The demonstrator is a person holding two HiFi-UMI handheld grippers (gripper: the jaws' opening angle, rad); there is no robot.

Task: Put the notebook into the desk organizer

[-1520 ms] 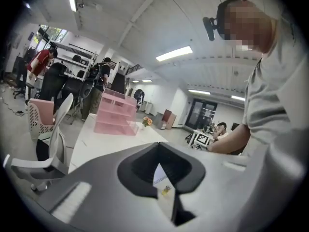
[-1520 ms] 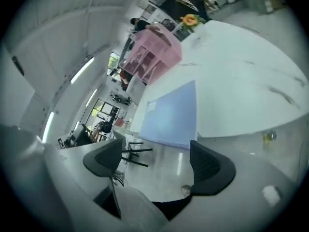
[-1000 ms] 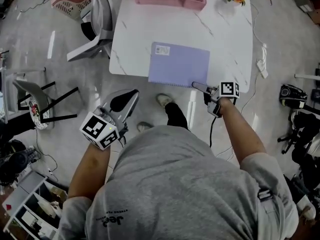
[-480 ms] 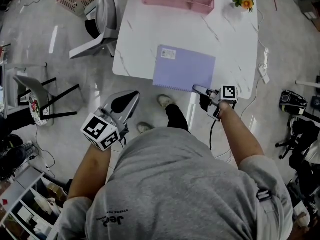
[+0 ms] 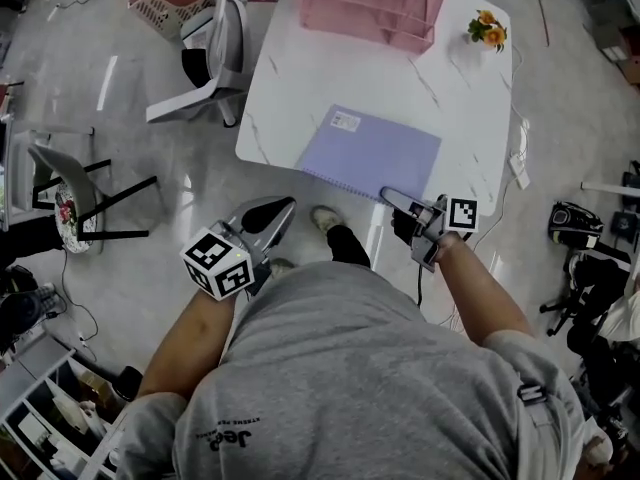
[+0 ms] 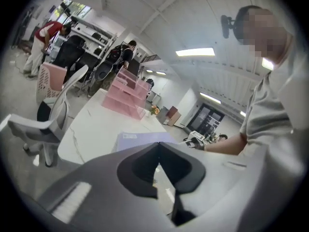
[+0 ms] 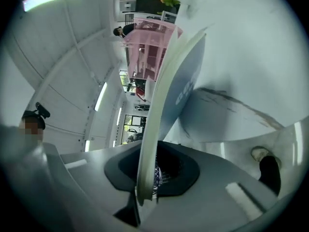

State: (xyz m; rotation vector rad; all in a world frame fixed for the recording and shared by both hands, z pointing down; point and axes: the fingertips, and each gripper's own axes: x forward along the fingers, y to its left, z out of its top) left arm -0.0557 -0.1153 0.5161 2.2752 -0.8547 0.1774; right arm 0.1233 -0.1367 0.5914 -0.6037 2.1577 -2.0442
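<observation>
While left fingers (image 5: 265,213) meet, right fingers (image 5: 398,200), just closing, pinch notebook (image 5: 370,153); flowers (image 5: 487,28) flank organizer (image 5: 370,3).

The notebook (image 5: 375,153) was pale lilac (with a small white label (image 5: 347,121) at one corner). The desk (image 5: 330,78) was white marble with thin grey veins, the organizer (image 5: 370,3) pink, the flowers (image 5: 487,28) orange. The left gripper (image 5: 283,206) and right gripper (image 5: 386,194) carried black-and-white square markers (image 5: 217,265).
</observation>
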